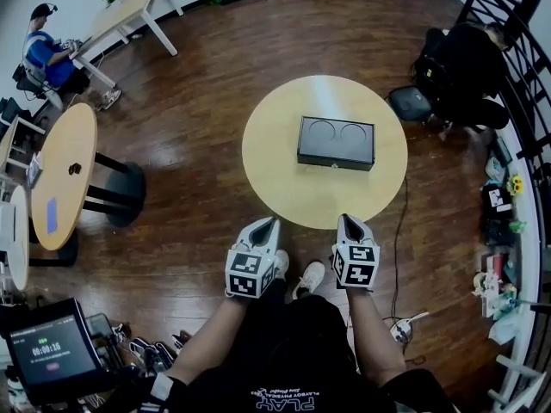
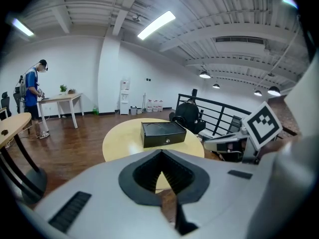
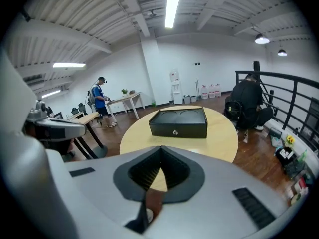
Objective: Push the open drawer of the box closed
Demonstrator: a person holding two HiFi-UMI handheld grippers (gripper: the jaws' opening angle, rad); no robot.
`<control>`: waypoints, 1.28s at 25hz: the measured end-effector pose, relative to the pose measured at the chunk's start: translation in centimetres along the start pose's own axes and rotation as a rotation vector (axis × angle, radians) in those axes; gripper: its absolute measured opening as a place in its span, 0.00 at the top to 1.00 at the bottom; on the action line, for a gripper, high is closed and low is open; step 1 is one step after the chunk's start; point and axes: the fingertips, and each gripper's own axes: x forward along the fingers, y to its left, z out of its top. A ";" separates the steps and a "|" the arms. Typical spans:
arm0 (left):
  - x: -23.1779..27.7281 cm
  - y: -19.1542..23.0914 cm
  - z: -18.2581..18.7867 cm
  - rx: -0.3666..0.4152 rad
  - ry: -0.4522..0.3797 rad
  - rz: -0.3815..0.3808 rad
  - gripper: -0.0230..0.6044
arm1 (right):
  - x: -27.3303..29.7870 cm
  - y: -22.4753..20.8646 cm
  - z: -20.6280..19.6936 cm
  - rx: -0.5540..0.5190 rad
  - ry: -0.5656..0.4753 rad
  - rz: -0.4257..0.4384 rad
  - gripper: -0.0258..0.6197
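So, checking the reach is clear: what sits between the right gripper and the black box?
Nothing: only bare table lies between the right gripper and the black box, as the head view shows.

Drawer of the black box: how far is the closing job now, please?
Done, it seems: the drawer front with its knob looks flush with the black box. In hand: nothing; the left tool and the right tool are both shut and empty, near the edge of the round table, apart from the box. Left: apparently no push is needed.
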 end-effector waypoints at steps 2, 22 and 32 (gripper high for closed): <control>-0.3 -0.4 -1.1 -0.004 0.025 -0.011 0.97 | -0.5 -0.2 -1.0 0.017 0.021 -0.007 0.95; -4.6 -2.6 -4.2 0.130 0.000 -0.100 0.97 | -6.2 6.2 -3.1 0.010 0.017 0.003 0.95; -13.3 -3.4 -6.9 0.113 -0.050 -0.128 0.97 | -13.1 12.4 -6.8 -0.020 -0.018 -0.026 0.95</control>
